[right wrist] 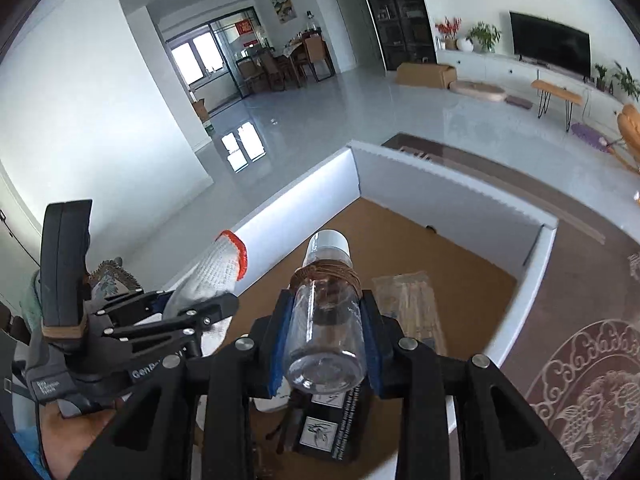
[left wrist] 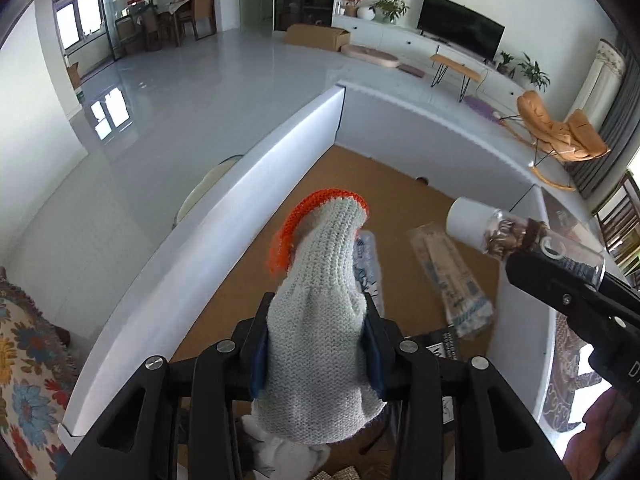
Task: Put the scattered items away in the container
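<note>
My left gripper (left wrist: pixel 316 344) is shut on a grey knitted glove (left wrist: pixel 320 312) with an orange cuff and holds it above the white-walled box (left wrist: pixel 256 184) with a brown floor. The glove also shows in the right wrist view (right wrist: pixel 212 276). My right gripper (right wrist: pixel 326 328) is shut on a clear bottle (right wrist: pixel 326 320) with a white cap and twine round its neck, held over the same box (right wrist: pixel 452 196). The bottle shows in the left wrist view (left wrist: pixel 516 236). Clear plastic packets (left wrist: pixel 452 280) and a black packet (right wrist: pixel 332 428) lie inside the box.
The box stands on a brown patterned rug (right wrist: pixel 580 368). A floral cushion (left wrist: pixel 28 364) lies at the left. Glossy grey floor (left wrist: pixel 192 92) stretches beyond, with a TV unit (left wrist: pixel 460 32), a rocking chair (left wrist: pixel 560 132) and a cardboard box (left wrist: pixel 316 36) far off.
</note>
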`<state>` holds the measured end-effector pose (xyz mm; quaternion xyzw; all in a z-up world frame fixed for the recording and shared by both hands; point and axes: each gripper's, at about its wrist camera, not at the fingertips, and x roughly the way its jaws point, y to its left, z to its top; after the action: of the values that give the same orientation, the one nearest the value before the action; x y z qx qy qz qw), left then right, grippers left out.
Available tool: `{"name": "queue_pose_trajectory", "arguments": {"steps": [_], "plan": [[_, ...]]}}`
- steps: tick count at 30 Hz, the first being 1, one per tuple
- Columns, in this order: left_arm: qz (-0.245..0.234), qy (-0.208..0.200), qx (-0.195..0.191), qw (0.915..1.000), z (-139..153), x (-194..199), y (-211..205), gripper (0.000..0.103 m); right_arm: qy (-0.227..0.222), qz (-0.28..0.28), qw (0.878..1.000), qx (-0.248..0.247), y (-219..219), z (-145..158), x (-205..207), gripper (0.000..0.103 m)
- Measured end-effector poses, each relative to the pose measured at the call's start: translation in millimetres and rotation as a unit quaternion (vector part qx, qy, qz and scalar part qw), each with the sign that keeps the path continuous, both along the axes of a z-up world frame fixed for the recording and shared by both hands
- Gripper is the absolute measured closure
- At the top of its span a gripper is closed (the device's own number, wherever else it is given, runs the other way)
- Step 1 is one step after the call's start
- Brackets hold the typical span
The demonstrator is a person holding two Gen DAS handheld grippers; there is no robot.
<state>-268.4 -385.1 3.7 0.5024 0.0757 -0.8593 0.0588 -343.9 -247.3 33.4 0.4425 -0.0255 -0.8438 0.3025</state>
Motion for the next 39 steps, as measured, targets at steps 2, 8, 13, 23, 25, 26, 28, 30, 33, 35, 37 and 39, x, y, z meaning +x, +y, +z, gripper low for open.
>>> {"name": "queue_pose_trajectory", "arguments": {"steps": [2, 8, 13, 23, 25, 26, 28, 30, 33, 35, 37, 39], "plan": [[0.004, -0.018, 0.008, 0.9998, -13.6, -2.0, -3.2, 0.045, -0.052, 0.009, 0.999, 0.006, -13.7, -25.8, -14.5, 0.067], [0.016, -0.014, 0.036, 0.9991, -17.4, 20.0, 3.7, 0.002, -0.063, 0.015, 0.998, 0.002, -14.7, -41.2, -17.1, 0.059], [0.056, 0.031, 0.053, 0.9965, 8.7, 70.2, 14.4, 0.0, -0.032, -0.009, 0.999, 0.016, 33.7, -10.1, -1.9, 0.056], [0.112, -0.013, -0.113, 0.9872, 59.4, 127.0, 97.3, 0.0, -0.04, 0.062, 0.993, 0.096, 76.2, -18.4, 81.3, 0.055], [0.112, 0.01, -0.105, 0.9881, 83.0, 139.1, 101.8, 0.0, -0.022, 0.07, 0.992, 0.105, 75.0, 6.4, 92.7, 0.055], [0.114, 0.022, -0.102, 0.988, 95.1, 144.0, 103.4, 0.0, -0.012, 0.074, 0.991, 0.108, 74.0, 18.7, 95.2, 0.055], [0.121, 0.045, -0.094, 0.9872, 116.4, 156.8, 103.0, 0.0, 0.003, 0.077, 0.991, 0.114, 71.3, 39.7, 96.2, 0.055], [0.13, 0.066, -0.082, 0.986, 132.9, 167.6, 102.3, 0.0, 0.015, 0.074, 0.99, 0.116, 73.7, 54.1, 96.7, 0.055], [0.163, 0.096, -0.082, 0.9785, 146.3, 180.7, 100.0, 0.0, 0.023, 0.075, 0.991, 0.107, 81.8, 67.3, 102.8, 0.055], [0.179, 0.101, -0.081, 0.9752, 147.1, 183.0, 96.7, 0.0, 0.022, 0.077, 0.991, 0.103, 86.0, 67.6, 107.2, 0.055], [0.179, 0.091, -0.064, 0.9776, 142.4, 181.9, 94.8, 0.0, 0.017, 0.078, 0.992, 0.101, 89.6, 63.6, 109.9, 0.055], [0.178, 0.082, -0.057, 0.9788, 137.0, 181.1, 95.6, 0.0, 0.007, 0.08, 0.992, 0.1, 92.5, 56.4, 110.3, 0.055]]}}
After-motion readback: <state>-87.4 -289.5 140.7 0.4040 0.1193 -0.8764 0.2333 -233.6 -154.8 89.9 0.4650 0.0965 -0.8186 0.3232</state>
